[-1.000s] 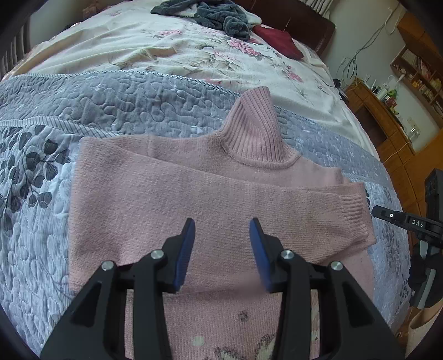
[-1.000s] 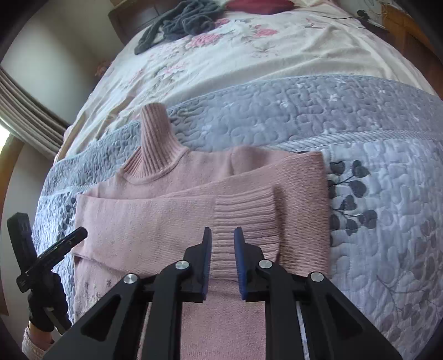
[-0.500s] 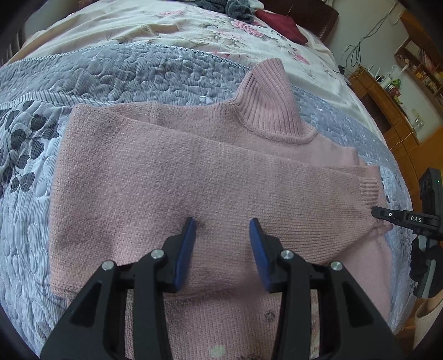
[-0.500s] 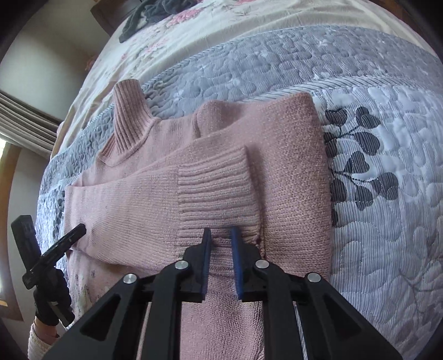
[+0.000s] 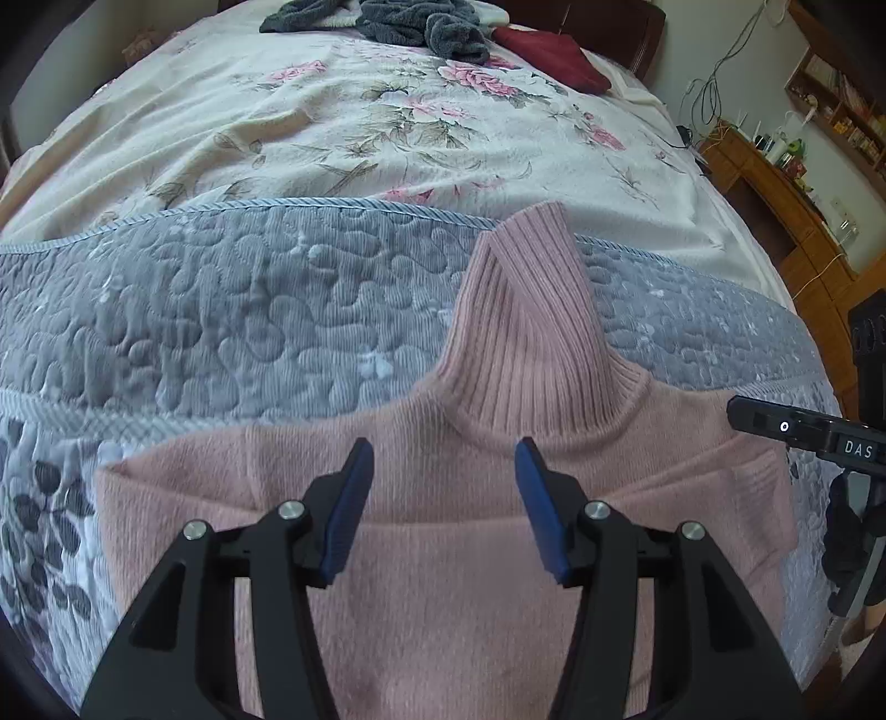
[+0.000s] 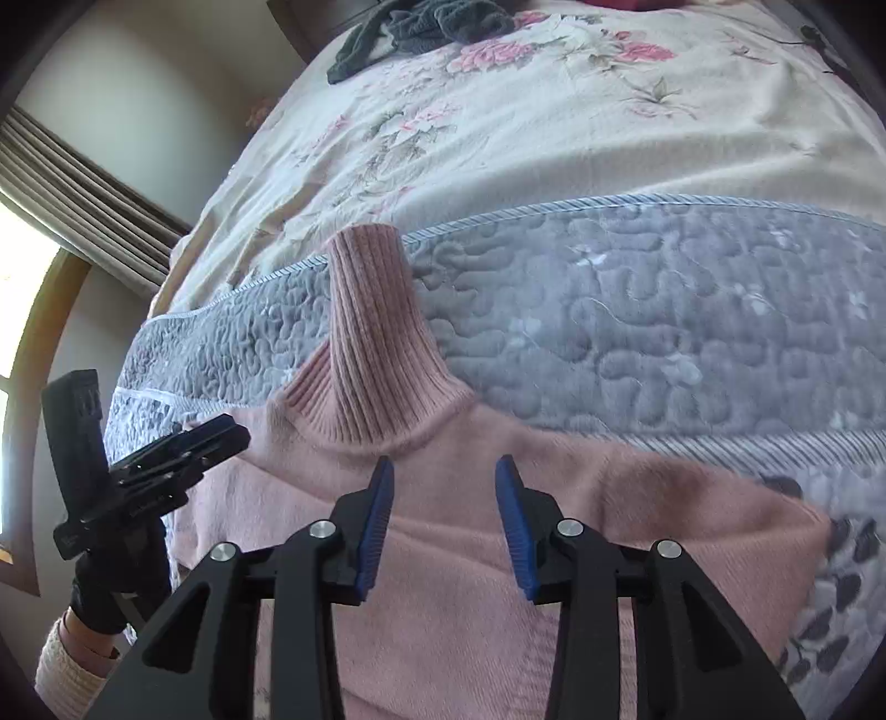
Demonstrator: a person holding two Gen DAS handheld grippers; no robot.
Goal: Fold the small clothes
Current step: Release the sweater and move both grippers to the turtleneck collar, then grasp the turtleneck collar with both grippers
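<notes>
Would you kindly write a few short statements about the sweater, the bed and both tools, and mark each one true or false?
1. The pink sweater lies on the grey quilt. True.
2. The left tool is shut on the collar. False: it is open and holds nothing.
3. The right tool is open. True.
4. The collar is folded down flat. False: it lies extended, pointing up the bed.
5. Dark grey clothes lie at the bed's far end. True.

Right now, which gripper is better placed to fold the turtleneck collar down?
Probably right: the right gripper is open and aimed just below the ribbed collar. The left gripper, also open, sits left of it.
</notes>
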